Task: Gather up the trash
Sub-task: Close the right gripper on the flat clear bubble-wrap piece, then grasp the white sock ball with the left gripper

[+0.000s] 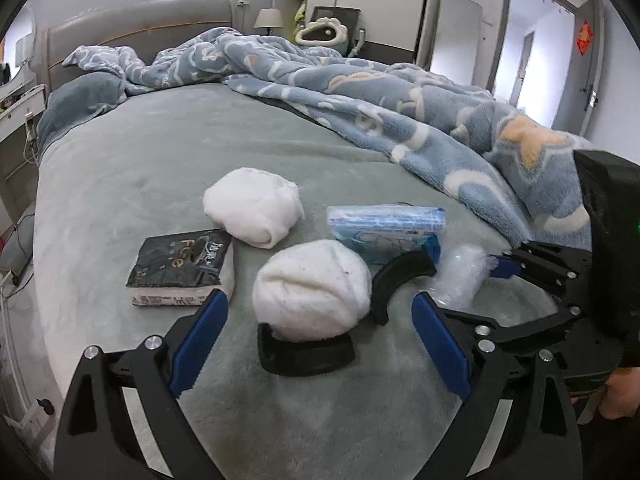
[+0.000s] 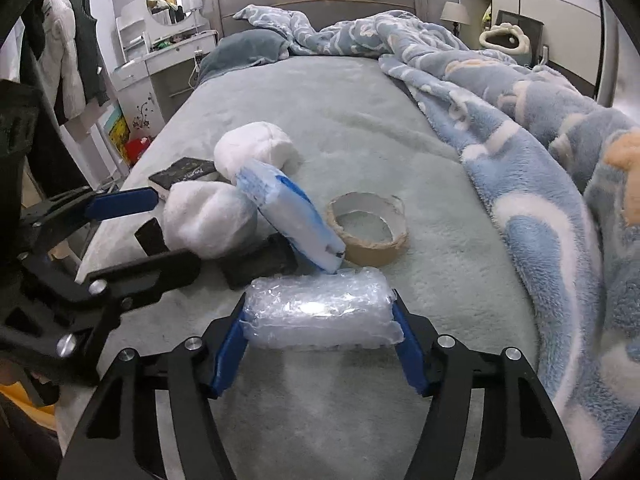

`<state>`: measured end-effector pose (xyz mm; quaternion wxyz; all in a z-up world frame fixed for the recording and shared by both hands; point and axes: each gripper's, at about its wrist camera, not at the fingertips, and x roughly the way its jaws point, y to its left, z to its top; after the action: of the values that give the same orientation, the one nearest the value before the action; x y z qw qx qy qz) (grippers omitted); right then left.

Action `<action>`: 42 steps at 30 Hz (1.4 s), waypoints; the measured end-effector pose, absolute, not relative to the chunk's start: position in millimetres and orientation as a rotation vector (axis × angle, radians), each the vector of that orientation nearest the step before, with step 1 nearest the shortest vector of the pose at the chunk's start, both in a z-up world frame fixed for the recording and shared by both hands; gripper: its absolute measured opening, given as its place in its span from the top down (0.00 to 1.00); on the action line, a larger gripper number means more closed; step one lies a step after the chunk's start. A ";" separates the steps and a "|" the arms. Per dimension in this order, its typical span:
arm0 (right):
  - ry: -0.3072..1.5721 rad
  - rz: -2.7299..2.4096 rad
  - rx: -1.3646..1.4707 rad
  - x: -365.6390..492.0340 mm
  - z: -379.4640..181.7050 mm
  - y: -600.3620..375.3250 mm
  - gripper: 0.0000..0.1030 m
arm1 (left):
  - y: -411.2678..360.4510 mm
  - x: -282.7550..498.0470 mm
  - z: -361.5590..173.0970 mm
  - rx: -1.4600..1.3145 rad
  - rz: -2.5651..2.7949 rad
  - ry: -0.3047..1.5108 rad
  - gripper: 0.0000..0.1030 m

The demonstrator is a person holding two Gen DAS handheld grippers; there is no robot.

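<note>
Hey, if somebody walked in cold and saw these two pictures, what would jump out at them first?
Probably the right gripper, its jaws closed on a clear bubble wrap roll near the foot of the bed. Next, the two white cotton wads ahead of the open left gripper, and the rumpled blue blanket heaped along the bed's right side.
</note>
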<state>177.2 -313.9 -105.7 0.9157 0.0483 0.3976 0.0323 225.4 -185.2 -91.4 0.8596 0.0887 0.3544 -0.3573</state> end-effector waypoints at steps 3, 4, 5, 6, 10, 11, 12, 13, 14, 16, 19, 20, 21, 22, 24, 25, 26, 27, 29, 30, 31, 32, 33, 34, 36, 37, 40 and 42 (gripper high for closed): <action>0.814 0.067 0.112 174.1 -104.0 -319.8 0.36 | -184.6 228.8 -90.2 0.161 -0.749 0.750 0.08; 0.812 0.066 0.117 173.0 -103.0 -321.1 0.36 | -184.2 229.5 -89.7 0.151 -0.751 0.752 0.08; 0.807 0.063 0.125 171.7 -101.7 -325.1 0.36 | -183.8 230.9 -89.3 0.139 -0.753 0.757 0.09; 0.805 0.061 0.130 170.8 -100.8 -326.9 0.36 | -184.4 231.1 -89.0 0.134 -0.754 0.760 0.10; 0.792 0.061 0.173 167.5 -97.5 -339.3 0.36 | -185.8 235.3 -91.3 0.117 -0.758 0.785 0.15; 0.789 0.060 0.180 166.9 -97.0 -341.8 0.36 | -187.1 236.2 -92.8 0.115 -0.759 0.795 0.17; 0.786 0.060 0.183 165.8 -96.3 -344.3 0.36 | -188.0 236.8 -93.9 0.115 -0.760 0.801 0.19; 0.784 0.059 0.187 164.9 -95.9 -346.4 0.36 | -189.8 237.1 -95.2 0.118 -0.760 0.808 0.20; 0.783 0.059 0.191 164.2 -95.4 -347.9 0.36 | -190.9 237.3 -96.0 0.122 -0.758 0.811 0.21; 0.782 0.061 0.200 163.2 -95.1 -351.1 0.36 | -193.5 237.7 -97.6 0.134 -0.746 0.813 0.22; 0.780 0.061 0.206 161.4 -94.8 -354.9 0.36 | -195.7 239.7 -98.4 0.134 -0.732 0.817 0.27; 0.779 0.061 0.208 161.0 -94.7 -356.2 0.36 | -196.2 240.4 -98.3 0.134 -0.725 0.816 0.29; 0.779 0.059 0.211 160.4 -94.8 -357.8 0.36 | -196.0 241.1 -98.0 0.132 -0.722 0.817 0.33; 0.779 0.059 0.215 159.8 -94.8 -359.1 0.36 | -195.6 241.8 -97.6 0.130 -0.718 0.816 0.35; 0.778 0.059 0.220 158.1 -94.4 -360.7 0.36 | -194.9 243.3 -97.4 0.128 -0.712 0.819 0.39; 0.778 0.060 0.222 157.3 -94.3 -361.5 0.36 | -195.1 243.7 -97.4 0.129 -0.712 0.821 0.40; 0.777 0.060 0.222 157.0 -94.1 -362.0 0.36 | -195.9 244.3 -97.3 0.133 -0.709 0.822 0.43; 0.776 0.062 0.223 156.4 -93.8 -362.5 0.36 | -196.6 243.9 -97.3 0.141 -0.703 0.820 0.47; 0.773 0.064 0.222 155.9 -93.0 -362.3 0.36 | -196.9 241.8 -94.5 0.153 -0.695 0.806 0.50; 0.772 0.066 0.222 155.9 -92.5 -362.5 0.36 | -196.4 240.7 -93.2 0.154 -0.693 0.800 0.51; 0.770 0.066 0.225 155.9 -92.0 -362.6 0.36 | -195.6 239.7 -91.3 0.154 -0.689 0.793 0.51; 0.768 0.067 0.228 156.4 -91.1 -362.7 0.36 | -193.6 238.6 -88.5 0.151 -0.684 0.784 0.51; 0.765 0.068 0.229 156.7 -89.8 -362.0 0.36 | -192.0 237.9 -86.8 0.149 -0.679 0.778 0.51; 0.763 0.071 0.229 157.1 -88.8 -361.0 0.36 | -190.1 237.5 -84.7 0.145 -0.673 0.773 0.51; 0.759 0.079 0.227 158.3 -86.3 -356.6 0.36 | -185.6 237.8 -80.5 0.132 -0.664 0.772 0.51; 0.759 0.084 0.224 159.3 -85.5 -354.5 0.36 | -183.5 237.3 -78.6 0.129 -0.658 0.771 0.51; 0.755 0.101 0.211 161.0 -82.4 -345.3 0.36 | -175.5 235.1 -70.3 0.106 -0.645 0.753 0.51; 0.751 0.112 0.210 162.0 -79.3 -339.5 0.36 | -168.2 232.1 -62.6 0.083 -0.638 0.732 0.51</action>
<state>162.0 -339.5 -79.3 0.9235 0.1025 0.3657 0.0543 232.1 -168.2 -62.6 0.8835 0.0400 0.3519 -0.3066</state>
